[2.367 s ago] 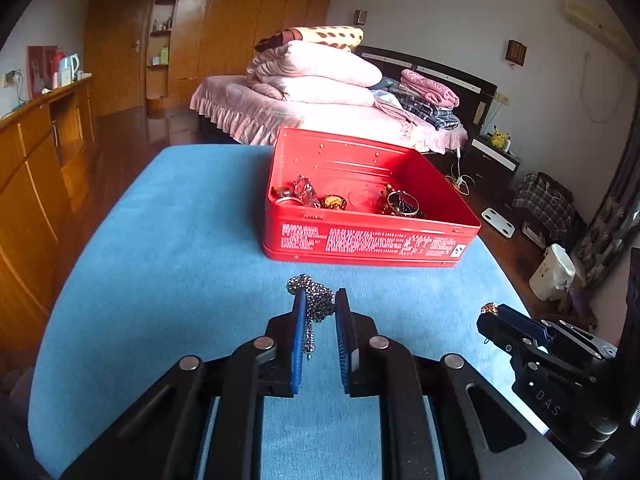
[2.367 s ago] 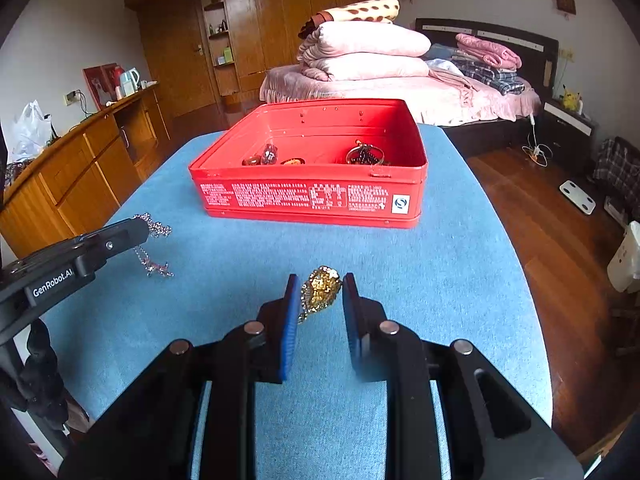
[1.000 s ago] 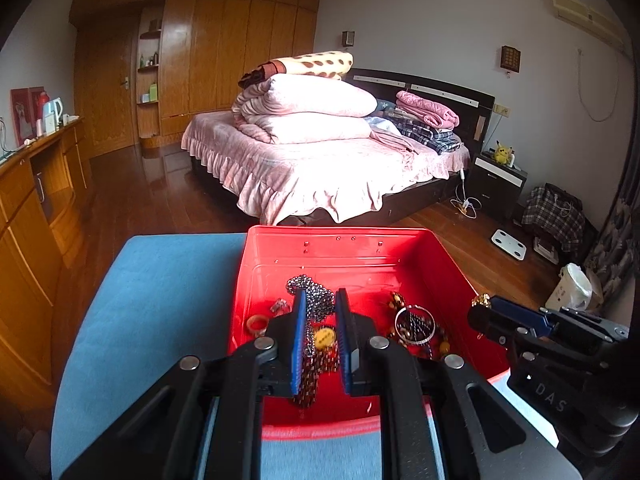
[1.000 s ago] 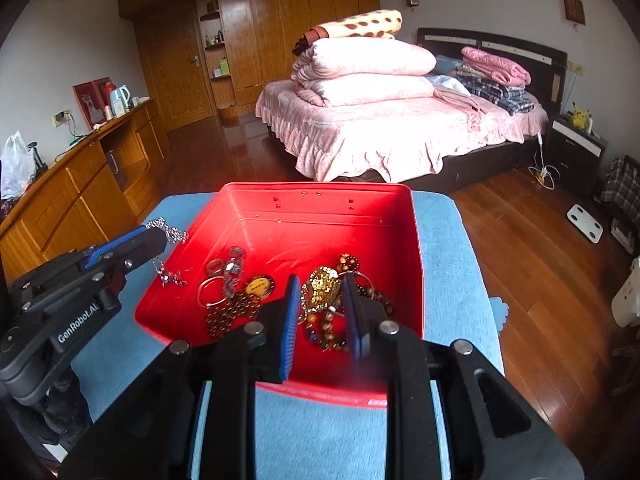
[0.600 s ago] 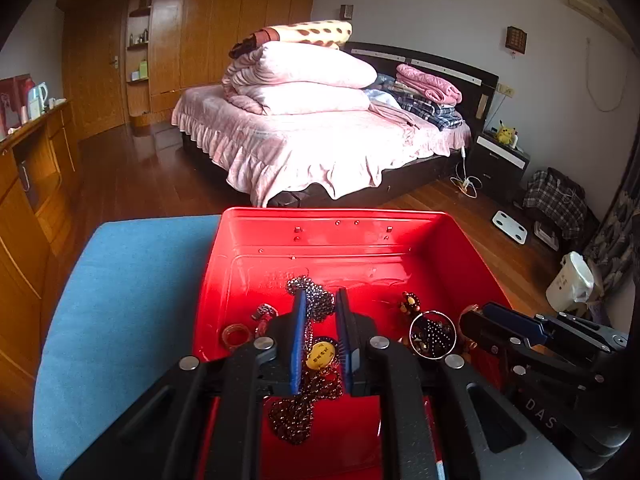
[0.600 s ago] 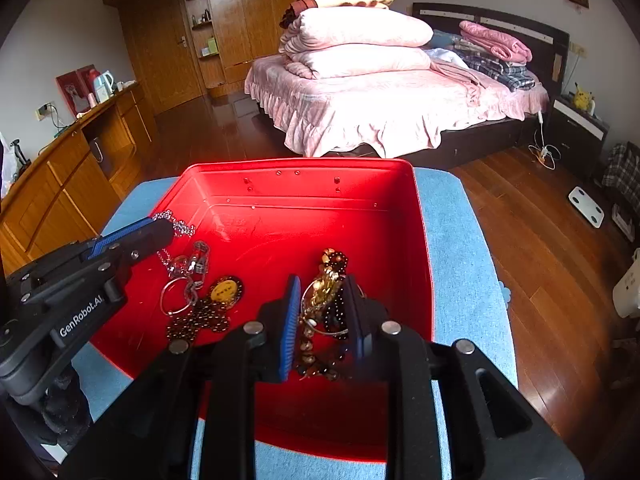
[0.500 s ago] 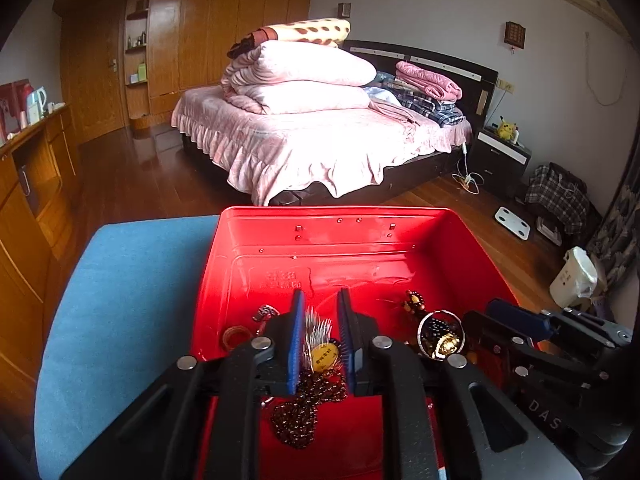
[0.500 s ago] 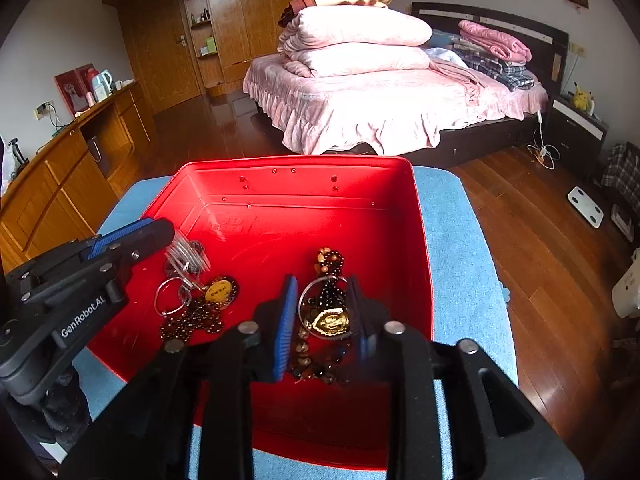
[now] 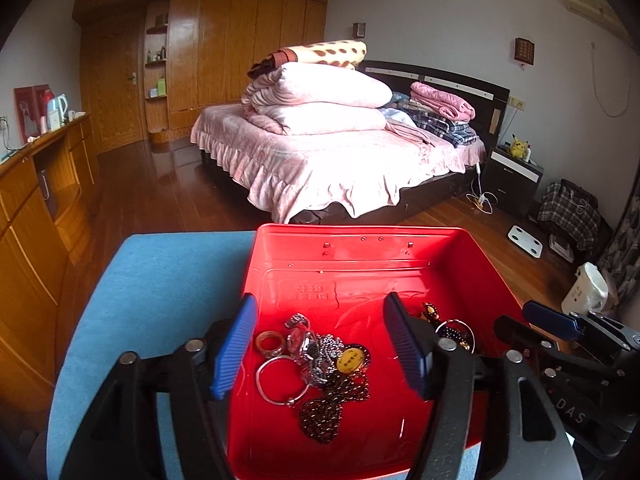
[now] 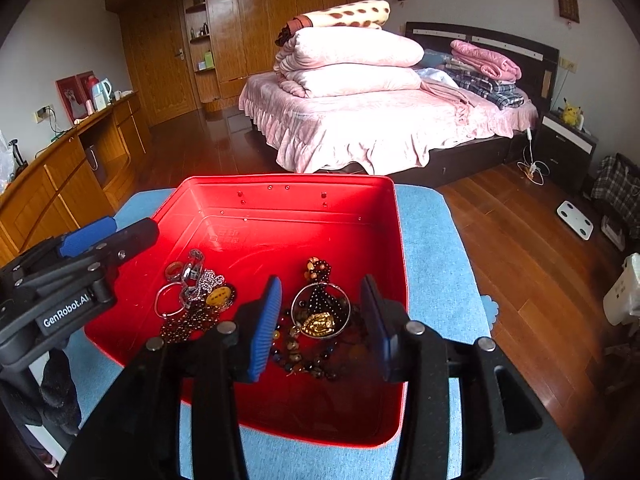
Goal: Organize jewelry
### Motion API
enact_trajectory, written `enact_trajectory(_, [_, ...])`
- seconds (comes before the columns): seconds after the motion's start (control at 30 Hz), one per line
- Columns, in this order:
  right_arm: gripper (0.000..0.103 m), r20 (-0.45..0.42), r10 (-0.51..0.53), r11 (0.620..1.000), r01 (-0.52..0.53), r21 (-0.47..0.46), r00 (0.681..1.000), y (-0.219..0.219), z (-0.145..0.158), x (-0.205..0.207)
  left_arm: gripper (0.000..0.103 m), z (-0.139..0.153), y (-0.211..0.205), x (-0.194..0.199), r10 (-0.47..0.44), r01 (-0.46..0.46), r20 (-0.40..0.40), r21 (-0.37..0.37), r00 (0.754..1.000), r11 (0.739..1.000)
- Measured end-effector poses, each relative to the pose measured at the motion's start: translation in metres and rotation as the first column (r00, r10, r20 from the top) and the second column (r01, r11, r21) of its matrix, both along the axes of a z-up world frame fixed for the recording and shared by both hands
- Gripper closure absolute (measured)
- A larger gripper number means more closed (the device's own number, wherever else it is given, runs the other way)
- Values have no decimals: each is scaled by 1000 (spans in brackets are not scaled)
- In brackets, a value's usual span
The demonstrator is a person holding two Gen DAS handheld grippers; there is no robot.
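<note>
A red tin box (image 9: 360, 252) (image 10: 288, 208) sits on a blue-covered table. My left gripper (image 9: 320, 344) is open above the box's left part, over a silver chain (image 9: 326, 346) lying among rings, a yellow pendant and dark beads. My right gripper (image 10: 324, 320) is open above the box's right part, over a gold pendant (image 10: 318, 324) lying in a silver hoop on beads. Both grippers are empty. The left gripper also shows in the right wrist view (image 10: 100, 240).
The blue table cover (image 9: 160, 280) ends just beyond the box. A bed with stacked pink quilts (image 9: 320, 120) stands behind, a wooden cabinet (image 9: 32, 200) on the left, and wooden floor (image 10: 520, 240) on the right.
Both grippers carried their pieces from the table to above the box, then opened. The silver chain and the gold pendant dropped into the box.
</note>
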State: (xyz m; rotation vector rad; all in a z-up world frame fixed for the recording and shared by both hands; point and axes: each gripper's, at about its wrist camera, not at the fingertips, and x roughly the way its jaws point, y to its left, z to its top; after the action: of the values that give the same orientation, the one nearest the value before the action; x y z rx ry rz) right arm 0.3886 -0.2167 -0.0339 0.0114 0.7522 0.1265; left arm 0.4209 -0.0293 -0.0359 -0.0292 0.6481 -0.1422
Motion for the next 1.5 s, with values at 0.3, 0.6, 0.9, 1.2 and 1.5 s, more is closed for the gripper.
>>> enact_trajectory(0.3, [56, 29, -2, 1000, 1, 18, 1000, -3, 7, -21, 22, 8, 16, -24, 28, -28, 33, 5, 999, 1000])
enact_trajectory(0.6, [50, 80, -5, 999, 1, 54, 997, -6, 15, -55, 16, 18, 26, -67, 33, -34, 109, 12, 993, 999])
enact_trajectory(0.9, [24, 161, -20, 998, 11, 58, 987, -5, 23, -115, 9, 30, 33, -127, 36, -37, 201, 3, 979, 999])
enact_trajectory(1.2, [5, 226, -10, 998, -5, 66, 974, -5, 35, -167, 6, 38, 47, -181, 62, -66, 275, 6, 960, 998])
enact_trajectory(1.5, [5, 281, -5, 1000, -4, 29, 960, 5, 49, -193, 6, 37, 52, -211, 69, -79, 299, 24, 952, 997])
